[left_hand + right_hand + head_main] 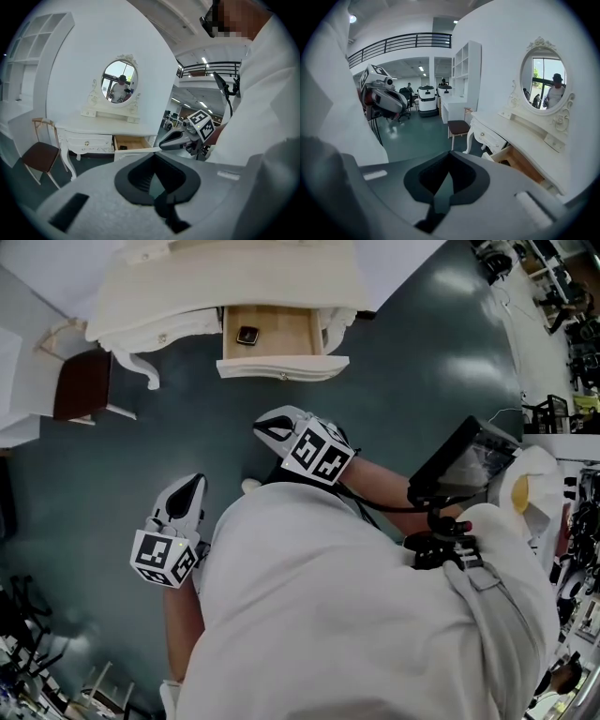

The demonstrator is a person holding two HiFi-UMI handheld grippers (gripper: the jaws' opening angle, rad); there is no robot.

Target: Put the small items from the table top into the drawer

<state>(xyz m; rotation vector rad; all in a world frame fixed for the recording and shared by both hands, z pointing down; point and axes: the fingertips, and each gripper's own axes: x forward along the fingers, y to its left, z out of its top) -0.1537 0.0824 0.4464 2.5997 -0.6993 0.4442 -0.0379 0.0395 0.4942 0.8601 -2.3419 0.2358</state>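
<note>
A dark teal floor (412, 381) is seen under a white dressing table (234, 277), which is set against a white wall and topped by an oval mirror (119, 83). A chair (82, 385) with a dark brown seat is placed just beside the table's left end. The drawer (286, 332) in the middle of the table is pulled fully open, and a small dark item (247, 335) is seen lying on its wooden bottom, near the left wall.

Both grippers are held close to the person's white-clad body, well apart from the table. The left gripper (194, 484) is held low at the person's left side, with its tip pointed toward the table. Its jaws are brought together, only a thin sliver of floor is seen between them, and nothing is gripped. The right gripper (262, 429) is held further forward, with its marker cube (317, 454) turned up toward the head camera. Its jaws are likewise closed and nothing is held in them.
</note>
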